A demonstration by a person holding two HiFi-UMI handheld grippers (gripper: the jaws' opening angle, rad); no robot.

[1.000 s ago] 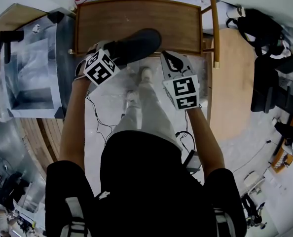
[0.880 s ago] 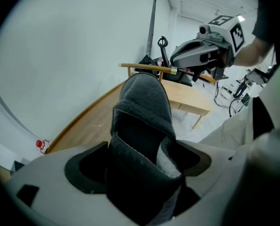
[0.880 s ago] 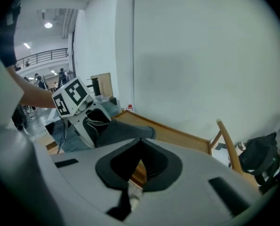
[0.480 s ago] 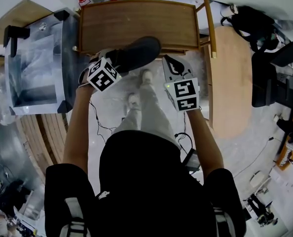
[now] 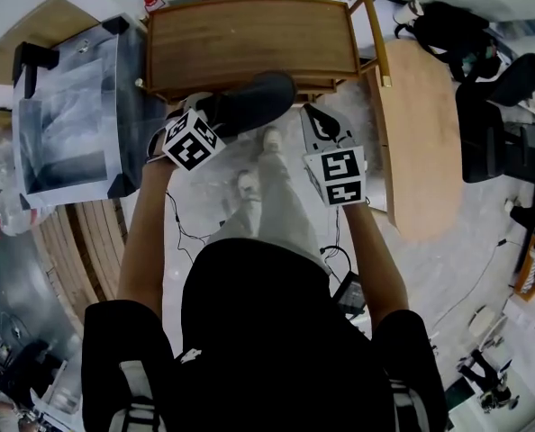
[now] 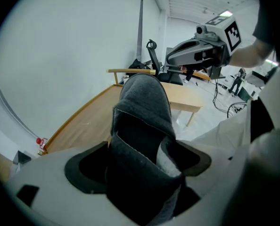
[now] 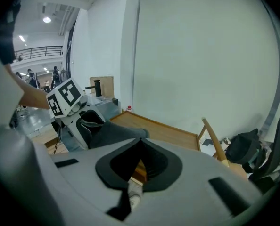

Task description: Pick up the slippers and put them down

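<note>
A dark grey slipper [image 5: 249,100] hangs in the air at the front edge of the wooden table [image 5: 249,39], toe pointing right. My left gripper [image 5: 209,113] is shut on its heel end. In the left gripper view the slipper [image 6: 142,107] fills the space between the jaws, which are pressed into its fabric, and my left gripper [image 6: 140,168] stays clamped. My right gripper [image 5: 311,111] hovers just right of the slipper's toe, shut, with nothing held. In the right gripper view its jaw tips [image 7: 141,142] meet, and the slipper [image 7: 114,133] shows to the left. No second slipper is visible.
A metal-framed clear box [image 5: 65,124] stands left of the table. A pale round table [image 5: 421,142] is on the right, with a black bag [image 5: 448,30] and an office chair [image 5: 511,142] beyond. The person's white shoes [image 5: 269,139] stand on the floor below the grippers.
The left gripper and its slipper have drifted slightly back from over the wooden table toward the person. The right gripper has hardly moved and stays shut.
</note>
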